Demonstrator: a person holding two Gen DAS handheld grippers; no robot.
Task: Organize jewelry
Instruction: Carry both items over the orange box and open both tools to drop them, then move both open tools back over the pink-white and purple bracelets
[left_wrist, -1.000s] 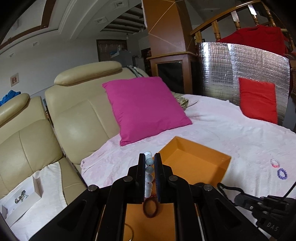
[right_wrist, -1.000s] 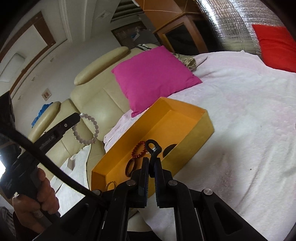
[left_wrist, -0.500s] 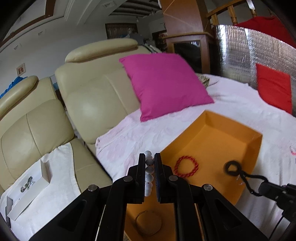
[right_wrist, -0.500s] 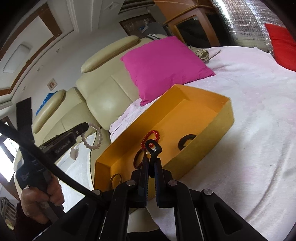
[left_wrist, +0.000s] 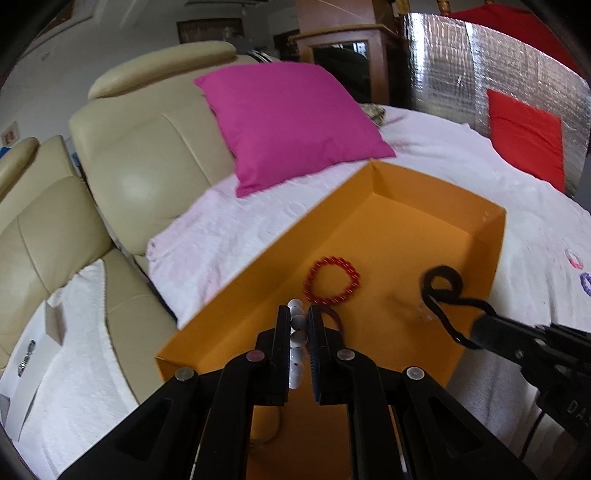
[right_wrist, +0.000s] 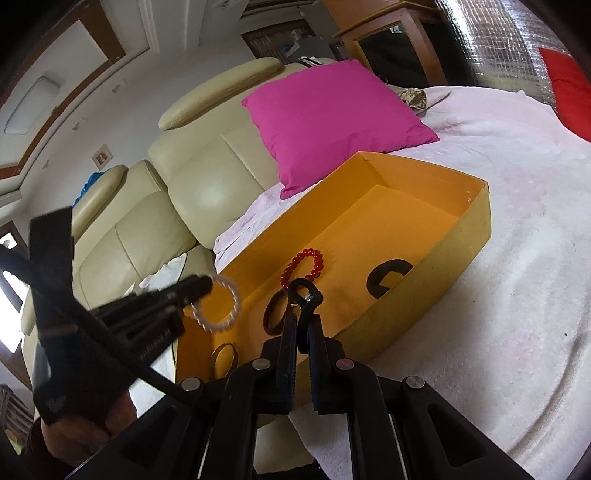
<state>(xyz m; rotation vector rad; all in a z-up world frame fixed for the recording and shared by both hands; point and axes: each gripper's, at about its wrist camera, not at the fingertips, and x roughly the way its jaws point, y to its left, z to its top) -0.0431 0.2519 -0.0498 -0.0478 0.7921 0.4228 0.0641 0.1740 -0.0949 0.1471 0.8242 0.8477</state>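
Note:
An open orange box (left_wrist: 495, 236) (right_wrist: 480, 206) lies on the pink-white bedspread. In it lie a red bead bracelet (left_wrist: 331, 280) (right_wrist: 303, 266), a dark bangle (right_wrist: 275, 314) and a gold ring-shaped bangle (right_wrist: 223, 359). My left gripper (left_wrist: 298, 317) (right_wrist: 201, 286) is shut on a white bead bracelet (left_wrist: 297, 347) (right_wrist: 218, 306) and holds it over the box's near left end. My right gripper (right_wrist: 303, 314) (left_wrist: 476, 332) is shut on a black cord loop (right_wrist: 304, 295) (left_wrist: 441, 284) that hangs over the box.
A magenta cushion (left_wrist: 291, 122) leans on cream leather seats (left_wrist: 147, 147) behind the box. Two small bracelets (left_wrist: 578, 266) lie on the bedspread at right. A red cushion (left_wrist: 524, 136) rests against a silver foil panel. A white box (left_wrist: 26, 365) sits on the seat at left.
Both grippers have moved forward over the orange box. The white bracelet and the black cord now hang above its inside; the box looms larger in both views.

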